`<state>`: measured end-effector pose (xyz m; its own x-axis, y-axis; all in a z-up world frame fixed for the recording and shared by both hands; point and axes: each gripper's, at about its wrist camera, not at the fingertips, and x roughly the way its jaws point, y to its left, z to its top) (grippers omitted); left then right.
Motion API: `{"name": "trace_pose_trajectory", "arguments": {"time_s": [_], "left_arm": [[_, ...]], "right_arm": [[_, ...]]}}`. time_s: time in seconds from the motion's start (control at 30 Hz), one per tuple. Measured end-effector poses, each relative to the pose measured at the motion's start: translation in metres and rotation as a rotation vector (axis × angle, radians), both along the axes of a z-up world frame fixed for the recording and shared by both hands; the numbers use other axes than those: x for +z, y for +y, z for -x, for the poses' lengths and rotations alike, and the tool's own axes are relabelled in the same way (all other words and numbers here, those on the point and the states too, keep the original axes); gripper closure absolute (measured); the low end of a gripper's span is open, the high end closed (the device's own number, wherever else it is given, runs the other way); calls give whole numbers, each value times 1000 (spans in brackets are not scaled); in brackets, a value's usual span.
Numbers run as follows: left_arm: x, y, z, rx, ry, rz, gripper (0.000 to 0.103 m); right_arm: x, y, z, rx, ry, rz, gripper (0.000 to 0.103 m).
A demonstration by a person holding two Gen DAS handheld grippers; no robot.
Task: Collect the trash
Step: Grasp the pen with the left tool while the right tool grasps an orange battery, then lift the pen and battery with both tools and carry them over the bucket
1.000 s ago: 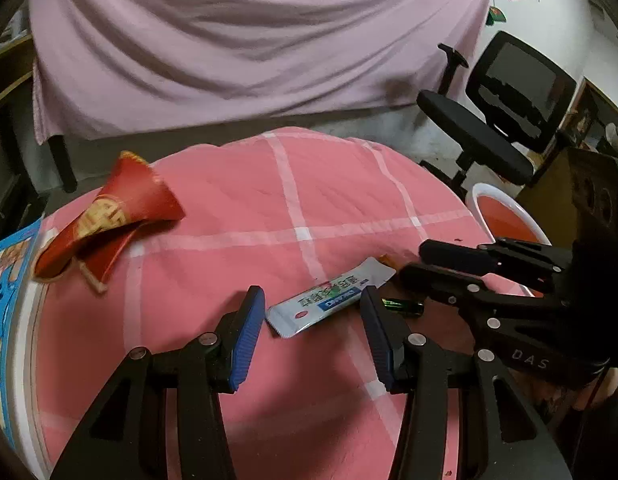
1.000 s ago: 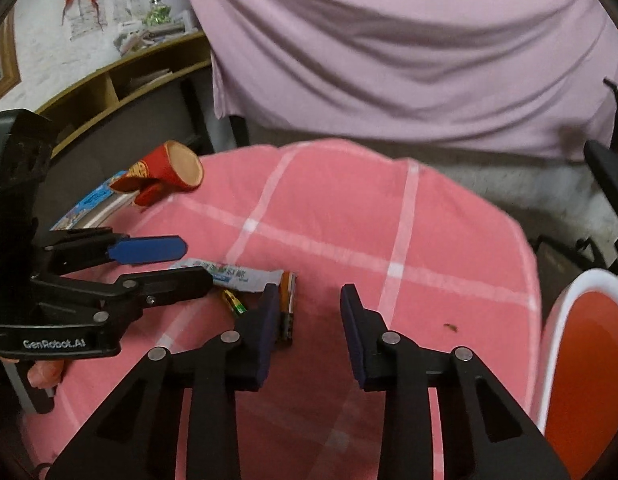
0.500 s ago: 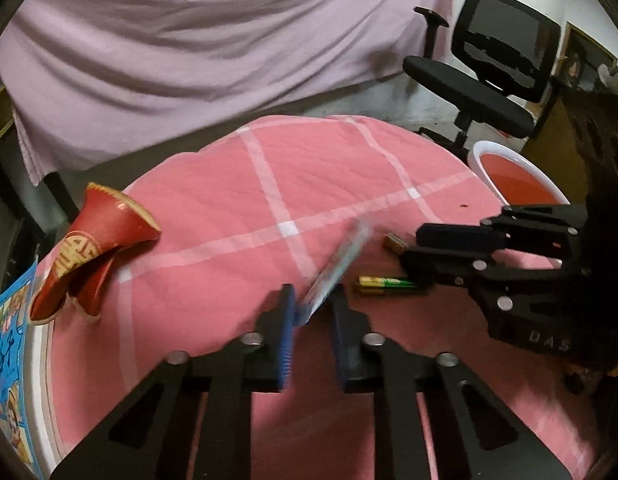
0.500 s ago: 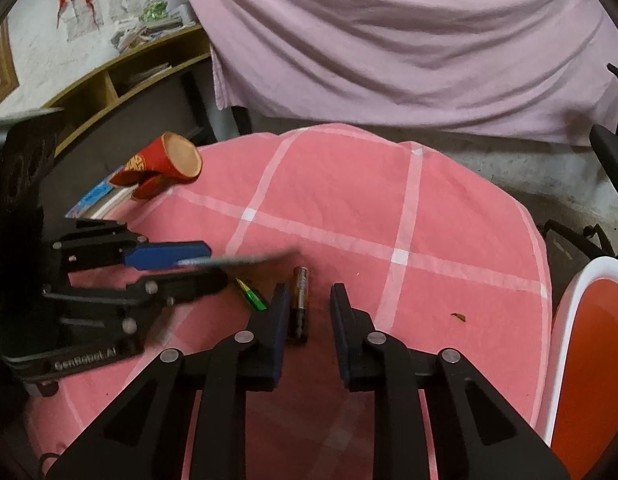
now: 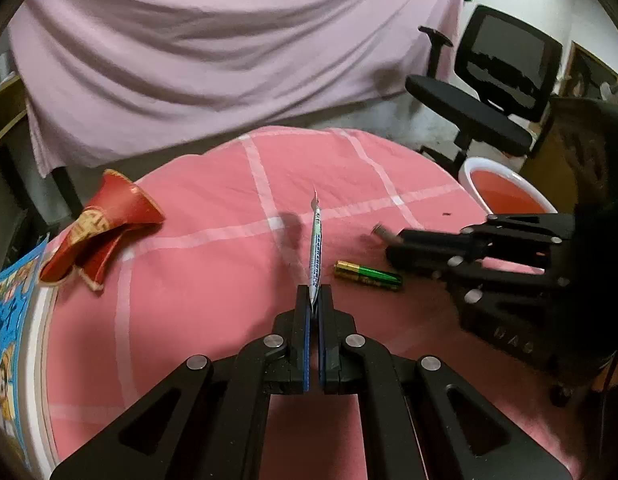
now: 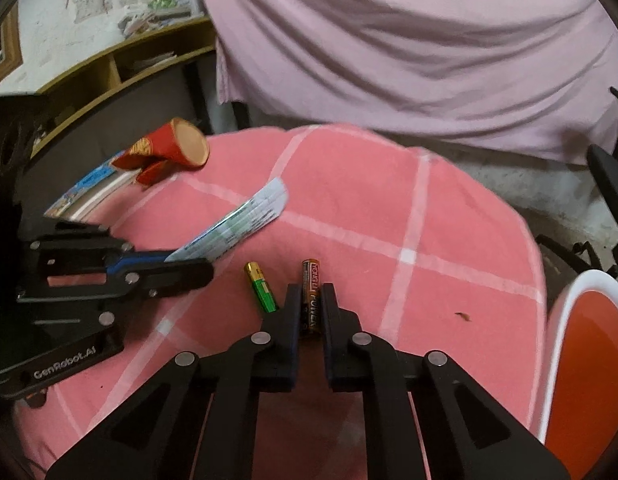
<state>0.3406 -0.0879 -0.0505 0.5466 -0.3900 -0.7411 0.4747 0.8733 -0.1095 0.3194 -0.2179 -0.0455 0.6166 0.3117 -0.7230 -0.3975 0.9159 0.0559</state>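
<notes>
My left gripper (image 5: 314,298) is shut on a white and blue sachet wrapper (image 5: 316,246) and holds it edge-on above the pink tablecloth; the wrapper also shows in the right wrist view (image 6: 239,222). My right gripper (image 6: 310,294) is shut on a brown and orange battery (image 6: 311,300) lying on the cloth. A green battery (image 6: 261,286) lies just left of it, loose; it also shows in the left wrist view (image 5: 367,275). A crushed red paper cup (image 5: 103,226) lies at the far left of the table.
A white bin with a red liner (image 6: 589,364) stands off the table's right edge. A blue picture book (image 5: 5,320) lies at the left edge. A black office chair (image 5: 489,92) and a pink drape (image 5: 229,52) are behind the round table (image 5: 213,184).
My left gripper closed on the wrapper and lifted it off the cloth. My right gripper moved over the brown battery and closed on it.
</notes>
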Motion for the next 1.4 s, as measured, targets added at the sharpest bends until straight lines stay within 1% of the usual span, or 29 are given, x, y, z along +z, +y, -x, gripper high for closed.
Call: {"name": "trace_pose_trajectory", "arguments": {"time_s": [0.2, 0.3, 0.37, 0.5, 0.6, 0.7, 0.87, 0.97, 1.13, 1.33, 1.4], "left_arm": [[11, 6, 12, 57, -67, 59, 102], [21, 6, 24, 77, -159, 79, 102], [28, 4, 35, 87, -236, 85, 102], [33, -3, 58, 93, -370, 53, 102], [37, -5, 71, 109, -448, 41, 102], [40, -4, 86, 130, -505, 47, 102], [41, -6, 103, 175, -561, 61, 102], [44, -7, 115, 193, -599, 49, 102], [47, -10, 129, 207, -610, 61, 102], [59, -31, 135, 167, -615, 79, 102], [63, -44, 134, 134, -589, 83, 102]], "right_arm": [[15, -17, 14, -71, -116, -69, 96], [26, -27, 26, -113, -208, -114, 96], [32, -32, 35, -136, -274, -136, 96], [41, -33, 53, -152, -377, -146, 96], [47, -31, 67, -152, -456, -154, 96], [51, -30, 79, -148, -503, -159, 96], [55, -31, 91, -148, -549, -198, 96], [57, -36, 99, -156, -566, -216, 96], [60, -42, 110, -171, -599, -203, 96], [66, -61, 121, -219, -633, -198, 95], [67, -70, 123, -242, -638, -198, 96]]}}
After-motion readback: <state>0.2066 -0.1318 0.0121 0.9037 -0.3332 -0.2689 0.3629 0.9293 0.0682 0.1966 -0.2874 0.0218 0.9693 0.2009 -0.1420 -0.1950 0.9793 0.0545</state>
